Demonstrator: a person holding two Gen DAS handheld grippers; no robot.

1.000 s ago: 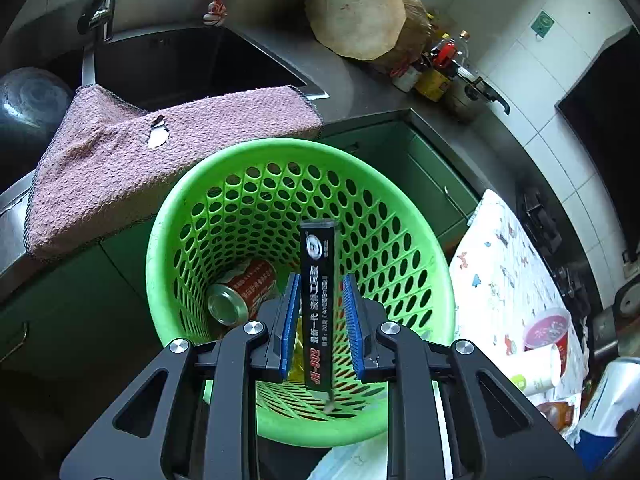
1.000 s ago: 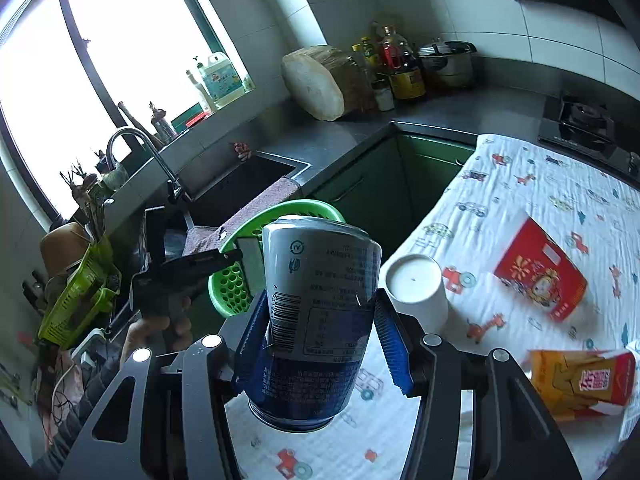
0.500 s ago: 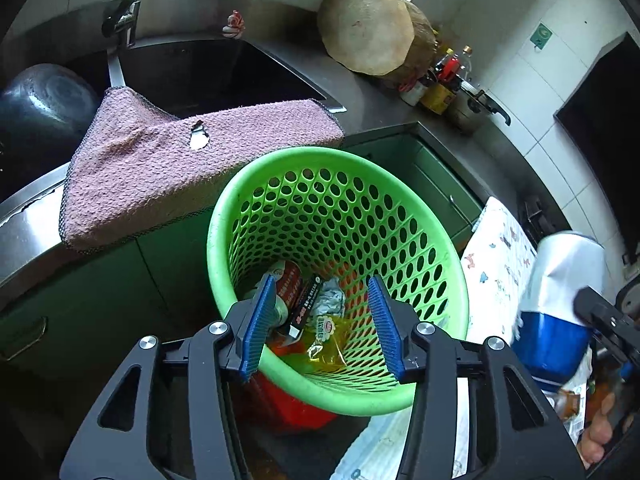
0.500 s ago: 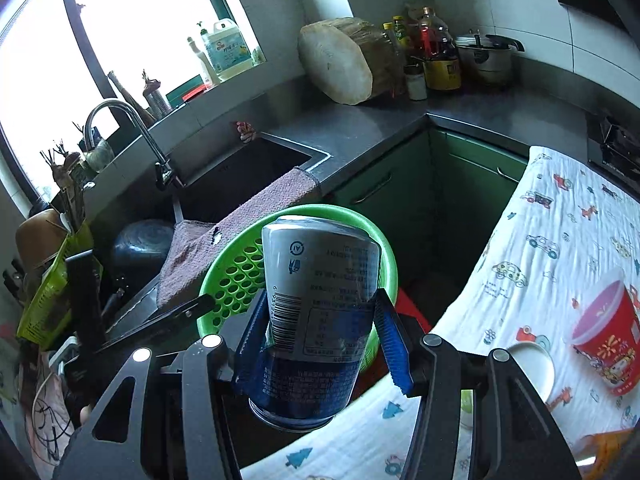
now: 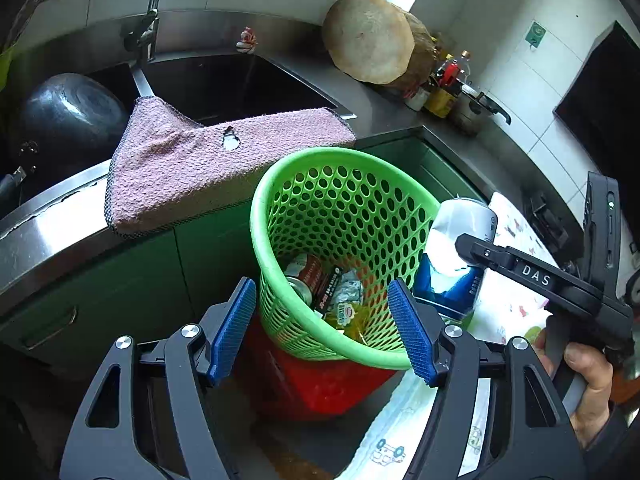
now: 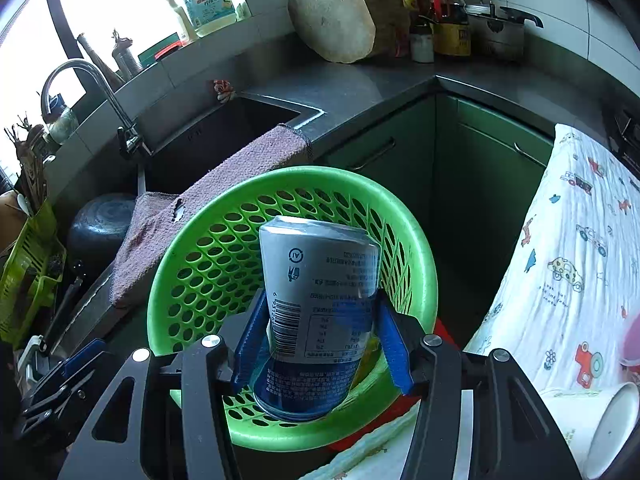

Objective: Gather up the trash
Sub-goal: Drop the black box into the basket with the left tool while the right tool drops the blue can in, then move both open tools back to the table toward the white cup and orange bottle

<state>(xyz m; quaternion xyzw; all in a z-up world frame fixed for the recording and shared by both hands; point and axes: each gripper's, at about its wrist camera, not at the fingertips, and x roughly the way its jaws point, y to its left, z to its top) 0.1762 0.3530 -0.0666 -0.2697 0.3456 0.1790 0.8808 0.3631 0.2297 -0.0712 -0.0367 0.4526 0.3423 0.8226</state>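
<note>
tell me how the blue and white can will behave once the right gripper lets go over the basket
The can, clamped in the right gripper above the green basket, is probably empty and light. Its round, smooth wall likely rolls on landing against the trash below.

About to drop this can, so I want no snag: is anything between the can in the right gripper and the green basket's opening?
Nothing visible: the can hangs over the green basket, and the left gripper is off to the side.

Upright silver-blue can [image 6: 316,312] over green perforated basket [image 6: 404,216] of trash.
</note>
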